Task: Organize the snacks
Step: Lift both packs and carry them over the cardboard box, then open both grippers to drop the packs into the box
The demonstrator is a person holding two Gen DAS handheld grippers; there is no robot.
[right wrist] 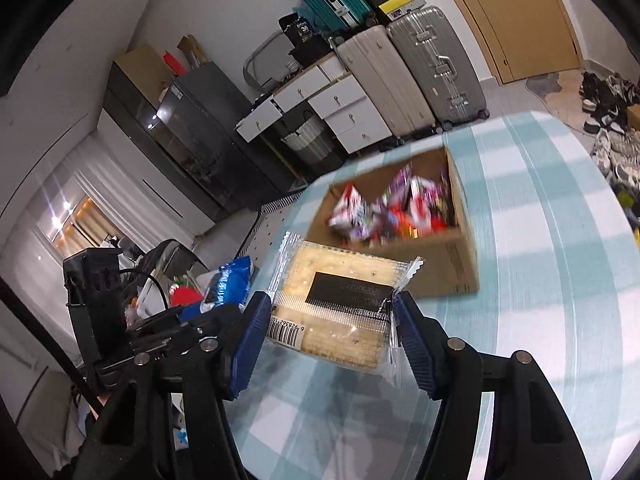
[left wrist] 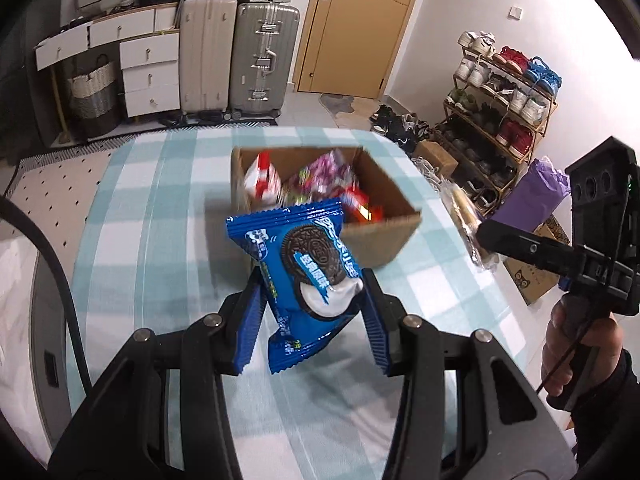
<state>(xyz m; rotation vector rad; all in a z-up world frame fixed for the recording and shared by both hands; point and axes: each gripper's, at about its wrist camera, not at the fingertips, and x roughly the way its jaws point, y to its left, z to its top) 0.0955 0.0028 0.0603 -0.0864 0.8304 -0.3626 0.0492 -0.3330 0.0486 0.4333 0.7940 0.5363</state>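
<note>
**Above the checked table: two packets in the air, box already part filled**

On the left side, left gripper pinching a blue Oreo packet between its blue pads, lifted clear of the checked tablecloth and just short of the cardboard box. In the middle, box open at the top, already holding several wrappers in red, white and purple: a fair part of the sorting apparently done. On the right side, right gripper clamped on a clear cracker packet, fingers pressed to its two edges, held above the cloth near the box's front wall. No loose snacks visible on the cloth around the box.

Probably close to the end: only these two packets left to drop in, as far as both views show. Anything beyond the table edges not possible to judge.
</note>
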